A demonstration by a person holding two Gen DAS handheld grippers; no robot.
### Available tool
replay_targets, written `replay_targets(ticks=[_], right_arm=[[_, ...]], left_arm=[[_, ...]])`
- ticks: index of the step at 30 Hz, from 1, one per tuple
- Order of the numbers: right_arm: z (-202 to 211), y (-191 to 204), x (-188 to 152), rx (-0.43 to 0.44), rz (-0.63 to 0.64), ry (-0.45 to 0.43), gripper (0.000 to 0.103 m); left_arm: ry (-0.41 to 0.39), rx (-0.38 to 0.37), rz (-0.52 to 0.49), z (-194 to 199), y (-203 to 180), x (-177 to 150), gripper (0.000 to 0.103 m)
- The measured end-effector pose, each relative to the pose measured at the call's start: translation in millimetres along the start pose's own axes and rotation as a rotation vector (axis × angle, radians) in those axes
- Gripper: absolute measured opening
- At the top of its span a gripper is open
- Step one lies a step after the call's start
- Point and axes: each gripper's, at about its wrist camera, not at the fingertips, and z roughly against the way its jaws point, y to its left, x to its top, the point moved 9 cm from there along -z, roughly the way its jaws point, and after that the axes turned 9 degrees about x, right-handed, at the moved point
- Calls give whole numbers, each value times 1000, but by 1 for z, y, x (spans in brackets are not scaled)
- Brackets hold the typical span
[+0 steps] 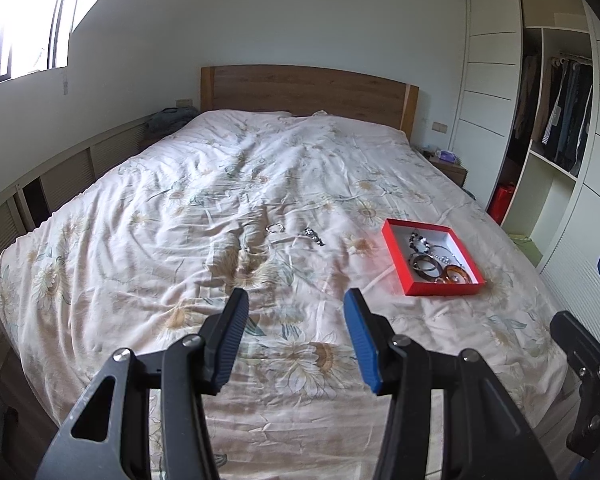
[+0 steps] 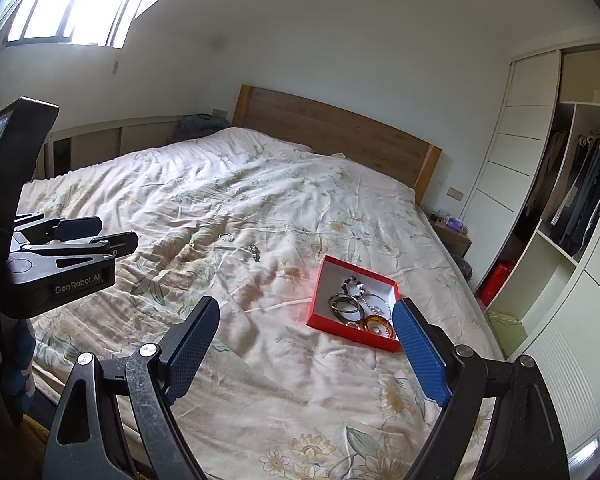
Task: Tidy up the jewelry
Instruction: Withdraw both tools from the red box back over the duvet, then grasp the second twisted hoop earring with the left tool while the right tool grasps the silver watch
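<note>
A red box (image 1: 396, 258) (image 2: 318, 300) with a white inside lies on the bed to the right; it holds dark bangles (image 1: 424, 264) (image 2: 346, 304), an amber bangle (image 1: 456, 274) (image 2: 376, 326), and beaded and chain pieces. Loose on the floral bedspread (image 1: 220, 200) (image 2: 260, 380) lie a silver ring-shaped piece (image 1: 275, 228) (image 2: 226, 237) and a small silver chain piece (image 1: 314, 236) (image 2: 255, 253). My left gripper (image 1: 296, 296) is open and empty, above the near part of the bed. My right gripper (image 2: 306, 306) is open and empty, near the box.
A wooden headboard (image 1: 308, 92) stands at the far end. An open wardrobe (image 1: 556, 120) with hanging clothes stands to the right. A nightstand (image 1: 448, 166) sits beside the bed. Low cabinets (image 1: 60, 176) run under the window on the left.
</note>
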Motion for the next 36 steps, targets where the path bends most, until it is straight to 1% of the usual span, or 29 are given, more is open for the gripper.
replay_targets(ticks=[7, 12, 22, 25, 28, 33, 36], right_arm=[[-11, -4, -1, 20, -1, 26, 88], [-30, 1, -4, 40, 9, 57, 88], [-79, 8, -20, 85, -4, 158, 88], [-97, 11, -25, 101, -3, 190, 88], [-115, 14, -30, 116, -1, 228, 88], [-148, 15, -36, 144, -8, 294, 88], [-165, 16, -34, 156, -7, 316, 88]], left_arm=[[31, 8, 5, -14, 5, -6, 48], [51, 2, 1, -27, 5, -10, 48], [133, 13, 16, -70, 11, -29, 48], [162, 2, 7, -83, 10, -34, 48], [198, 11, -12, -100, 10, -40, 48], [295, 13, -19, -133, 12, -53, 48], [329, 16, -27, -148, 14, -56, 48]])
